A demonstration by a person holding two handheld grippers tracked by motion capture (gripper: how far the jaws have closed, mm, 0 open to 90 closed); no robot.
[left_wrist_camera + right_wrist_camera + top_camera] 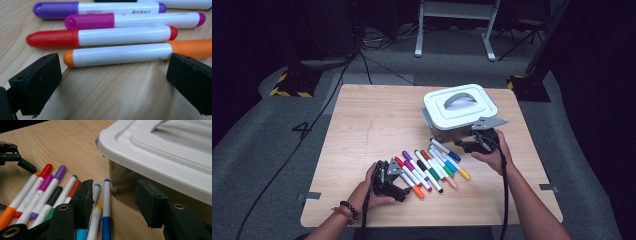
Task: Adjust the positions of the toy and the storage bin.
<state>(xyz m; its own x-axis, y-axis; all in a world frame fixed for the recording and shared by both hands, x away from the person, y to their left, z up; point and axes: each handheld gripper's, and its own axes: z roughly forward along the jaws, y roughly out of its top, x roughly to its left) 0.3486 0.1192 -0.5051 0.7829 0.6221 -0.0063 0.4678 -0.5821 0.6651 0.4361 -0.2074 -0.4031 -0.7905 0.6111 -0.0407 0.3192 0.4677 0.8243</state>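
Several capped markers (429,167) lie side by side on the wooden table (372,120). My left gripper (398,182) (113,67) is open at the row's left end, low over the wood. The orange marker (120,53) lies just beyond its jaw tips, with red (100,37), magenta and purple ones behind it. A white-lidded clear box (459,107) (155,152) stands behind the row. My right gripper (467,145) (117,195) is open at the box's front corner. A blue marker (106,202) lies on the table between its jaws, untouched.
The box lid has a grey handle recess (460,101). Bare wood stretches to the table's left and far side. On the floor beyond are cables, two yellow-and-black striped bases (292,82) and a white frame (457,30).
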